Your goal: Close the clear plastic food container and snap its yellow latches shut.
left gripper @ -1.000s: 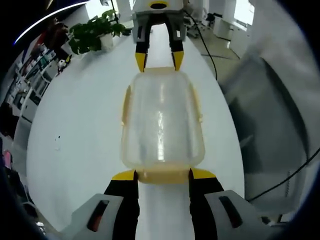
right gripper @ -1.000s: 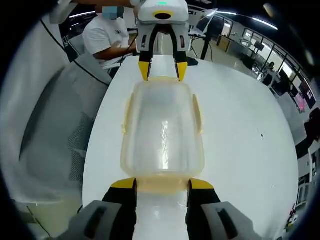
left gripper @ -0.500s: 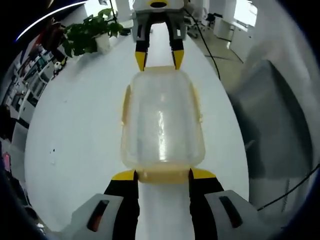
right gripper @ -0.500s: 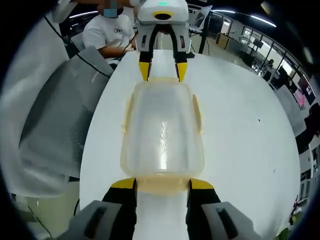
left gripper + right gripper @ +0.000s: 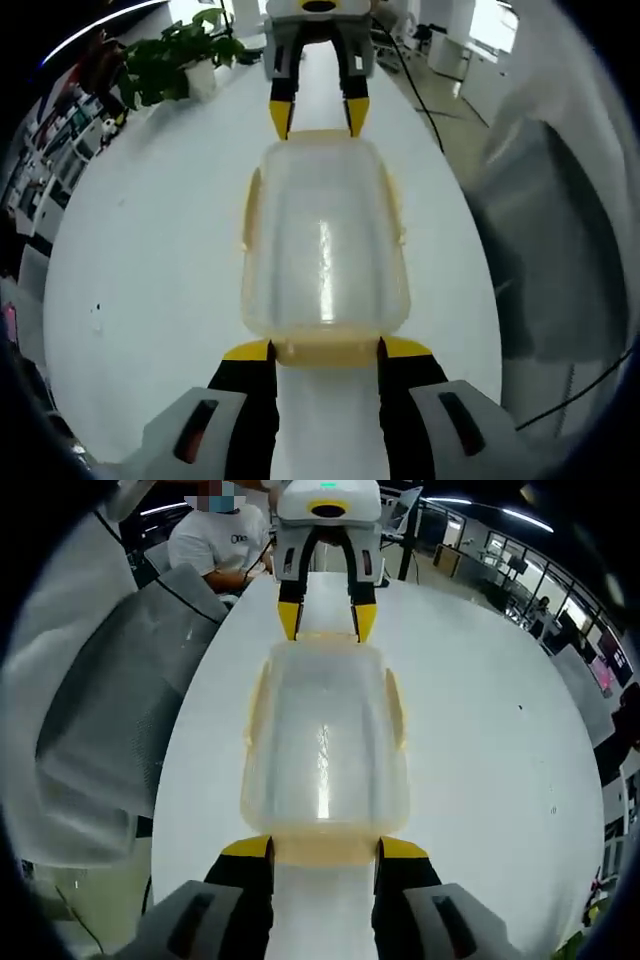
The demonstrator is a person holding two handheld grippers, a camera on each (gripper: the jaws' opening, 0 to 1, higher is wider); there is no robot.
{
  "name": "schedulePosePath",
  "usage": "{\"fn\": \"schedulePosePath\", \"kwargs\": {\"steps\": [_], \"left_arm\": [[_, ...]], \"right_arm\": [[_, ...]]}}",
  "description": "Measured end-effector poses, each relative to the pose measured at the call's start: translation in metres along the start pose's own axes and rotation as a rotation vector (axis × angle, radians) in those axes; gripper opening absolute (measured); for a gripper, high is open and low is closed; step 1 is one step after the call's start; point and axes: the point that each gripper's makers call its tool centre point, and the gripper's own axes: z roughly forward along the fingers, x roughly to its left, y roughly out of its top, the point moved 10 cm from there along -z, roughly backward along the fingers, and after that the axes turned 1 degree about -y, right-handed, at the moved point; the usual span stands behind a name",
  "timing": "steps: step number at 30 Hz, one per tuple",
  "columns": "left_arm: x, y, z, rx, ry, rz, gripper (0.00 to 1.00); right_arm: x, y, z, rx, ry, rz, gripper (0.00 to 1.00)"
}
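Sitting lengthwise on the white table [image 5: 150,300], the clear container [image 5: 325,240] is being bracketed: our left gripper [image 5: 325,348] and right gripper [image 5: 324,846], jaws spread, are flanking opposite end latches. Uneven pressing risks sliding it sideways.

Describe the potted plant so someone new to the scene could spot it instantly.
Start from the long white table in the left gripper view, where the clear container sits between the two grippers. Follow the table to its far end, left of the opposite gripper. The potted plant stands there: leafy green in a white pot, the one living thing on the table.
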Motion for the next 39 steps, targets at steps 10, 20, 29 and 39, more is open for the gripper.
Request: {"fn": "schedulePosePath", "kwargs": {"steps": [10,20,29,39], "left_arm": [[-0.001,-0.004,0.004,0.027,-0.002,0.008,0.36],[-0.001,-0.004,0.007,0.028,0.008,0.013,0.37],[-0.002,-0.005,0.005,0.006,0.023,-0.020,0.45],[-0.002,-0.006,-0.005,-0.054,0.037,-0.153,0.47]], "right_arm": [[-0.001,0.001,0.007,0.002,0.004,-0.010,0.36],[0.000,-0.001,0.009,0.005,-0.006,-0.015,0.37],[0.002,-0.001,0.005,0.034,-0.014,0.002,0.45],[0.005,0.004,-0.011,-0.062,-0.025,0.185,0.42]]}}
